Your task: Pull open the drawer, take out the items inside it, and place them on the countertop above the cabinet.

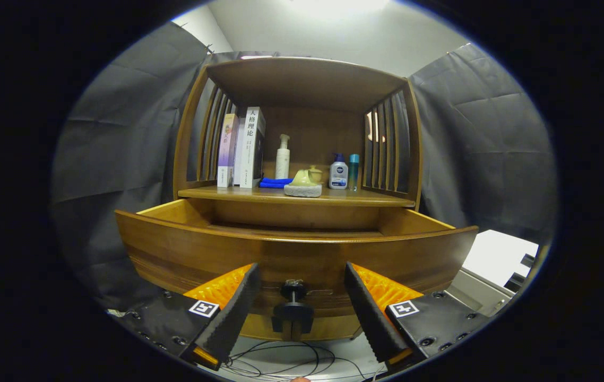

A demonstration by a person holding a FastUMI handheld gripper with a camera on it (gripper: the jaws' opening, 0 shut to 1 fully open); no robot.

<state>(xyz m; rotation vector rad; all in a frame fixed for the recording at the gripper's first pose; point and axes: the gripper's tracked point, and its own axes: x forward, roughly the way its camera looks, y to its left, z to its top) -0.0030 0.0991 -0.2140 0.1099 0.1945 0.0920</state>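
The wooden drawer point(296, 254) stands pulled out towards me, its curved front close ahead. Its dark knob point(292, 291) sits between the fingers, with a gap on either side. My gripper point(301, 268) is open, its tips against or just short of the drawer front. The front panel hides the drawer's inside; I see just the upper edges of its side walls. Above it runs the countertop point(371, 200) of the cabinet, under a slatted wooden hutch.
On the countertop stand upright books point(243, 148), a white pump bottle point(282, 157), a folded blue cloth point(274, 182), a grey pad with a yellowish object on it point(303, 187), a white and blue bottle point(338, 172) and a teal bottle point(353, 171). Cables point(291, 361) lie on the floor below.
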